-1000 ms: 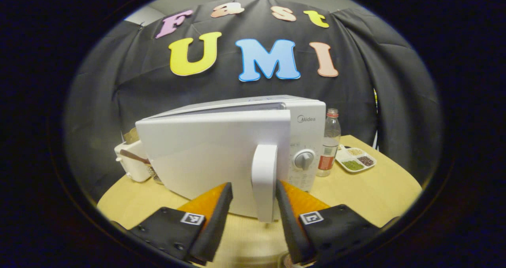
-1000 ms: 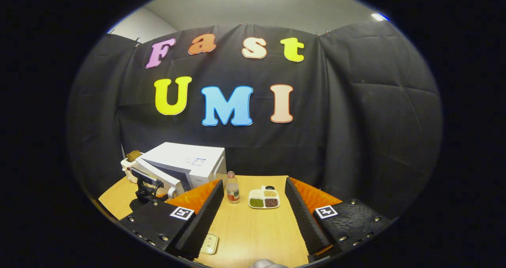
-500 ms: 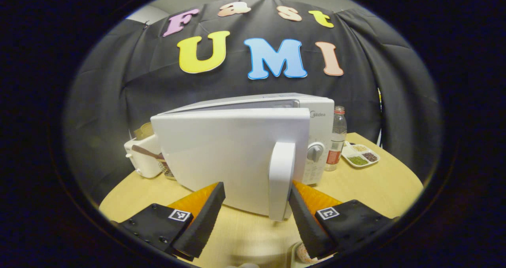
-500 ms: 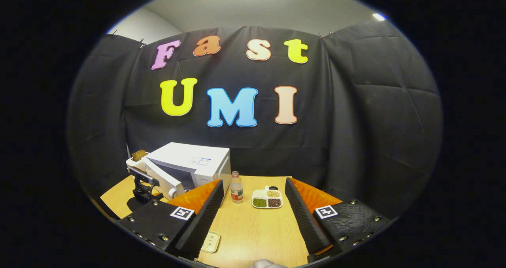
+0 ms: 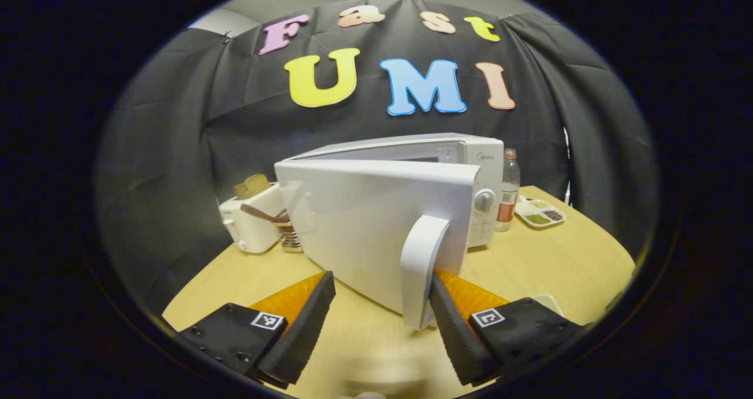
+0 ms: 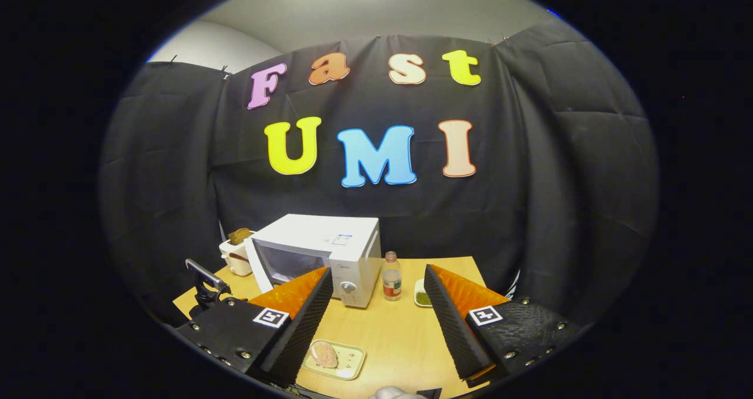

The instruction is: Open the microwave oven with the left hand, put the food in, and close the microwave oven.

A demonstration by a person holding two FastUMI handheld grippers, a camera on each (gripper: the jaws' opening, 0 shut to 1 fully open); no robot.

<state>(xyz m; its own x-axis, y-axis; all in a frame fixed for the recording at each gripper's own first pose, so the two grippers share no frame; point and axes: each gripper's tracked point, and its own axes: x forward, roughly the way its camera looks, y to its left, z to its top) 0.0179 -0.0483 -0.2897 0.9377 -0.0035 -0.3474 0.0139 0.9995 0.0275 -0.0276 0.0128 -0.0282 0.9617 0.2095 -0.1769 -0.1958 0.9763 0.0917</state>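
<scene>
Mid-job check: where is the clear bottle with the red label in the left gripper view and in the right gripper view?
Left gripper view: the bottle stands right of centre, just right of the microwave, with the sectioned dish to its right.
Right gripper view: the bottle is at lower centre, between the gripper's fingers, again just right of the microwave.
Shared landmark: the microwave's control knob.

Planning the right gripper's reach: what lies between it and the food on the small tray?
In the right gripper view, only bare wooden tabletop separates the open right gripper from the food on the small pale tray.
</scene>
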